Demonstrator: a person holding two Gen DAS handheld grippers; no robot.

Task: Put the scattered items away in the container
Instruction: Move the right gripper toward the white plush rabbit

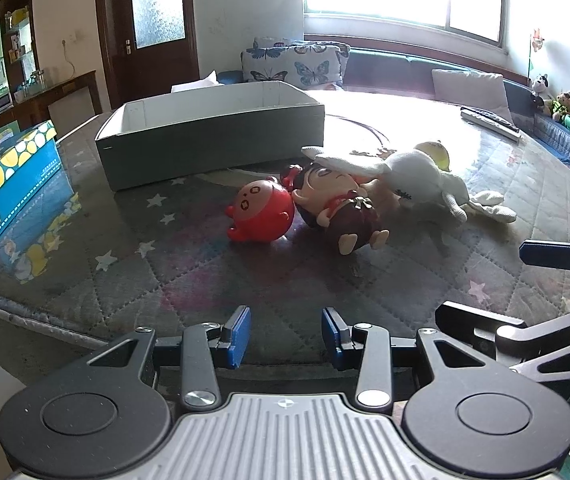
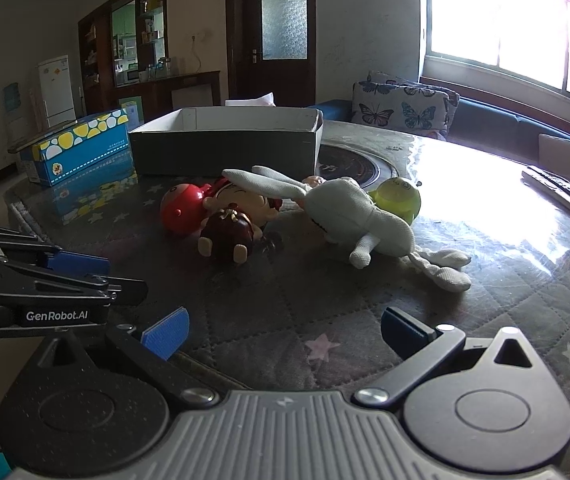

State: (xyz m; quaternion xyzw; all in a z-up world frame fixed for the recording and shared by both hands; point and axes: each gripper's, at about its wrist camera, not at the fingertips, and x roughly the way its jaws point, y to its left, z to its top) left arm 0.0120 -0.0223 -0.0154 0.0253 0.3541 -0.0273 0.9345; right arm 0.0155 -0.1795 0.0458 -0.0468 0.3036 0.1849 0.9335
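A grey open box (image 1: 213, 148) (image 2: 225, 148) stands at the far side of the quilted table. In front of it lie a red round toy (image 1: 263, 212) (image 2: 181, 208), a doll in a dark red outfit (image 1: 341, 208) (image 2: 233, 232), a white plush rabbit (image 1: 417, 180) (image 2: 349, 212) and a yellow-green toy (image 1: 439, 152) (image 2: 399, 200) behind the rabbit. My left gripper (image 1: 287, 336) (image 2: 101, 276) hovers near the table's front edge, open, with nothing between its pads. My right gripper (image 2: 285, 332) (image 1: 525, 284) stands beside it, spread wide and empty. Both are well short of the toys.
A blue box with yellow dots (image 1: 9, 184) (image 2: 81, 144) sits left of the grey box. A remote control (image 1: 489, 122) (image 2: 555, 190) lies at the far right. A butterfly cushion (image 1: 293, 64) and a bench are behind the table. The table's padded edge (image 1: 25, 320) curves at near left.
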